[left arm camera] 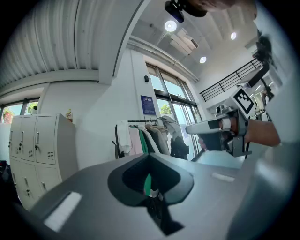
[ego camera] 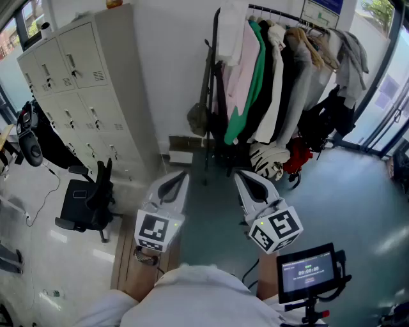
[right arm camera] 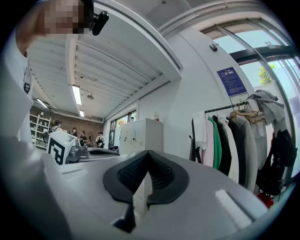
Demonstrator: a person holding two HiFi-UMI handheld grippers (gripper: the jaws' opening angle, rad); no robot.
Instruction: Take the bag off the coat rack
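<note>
An olive-green bag [ego camera: 197, 119] hangs by its long strap from the left post of the coat rack [ego camera: 275, 13], which is full of jackets against the white wall. Both grippers are held side by side over the floor, well short of the rack and pointing toward it. My left gripper [ego camera: 176, 180] is shut with nothing in it, and so is my right gripper [ego camera: 245, 179]. The rack of coats [left arm camera: 140, 136] shows far off past the left gripper's closed jaws, and the same coats [right arm camera: 225, 140] hang right of the right gripper's jaws.
Grey metal lockers [ego camera: 83, 96] stand left of the rack. A black office chair [ego camera: 89, 198] sits below them. A black bag [ego camera: 319, 121] and a red item [ego camera: 297, 153] hang at the rack's right end. Glass doors [ego camera: 390, 108] lie at the far right. A small screen [ego camera: 307, 271] is mounted near my right hand.
</note>
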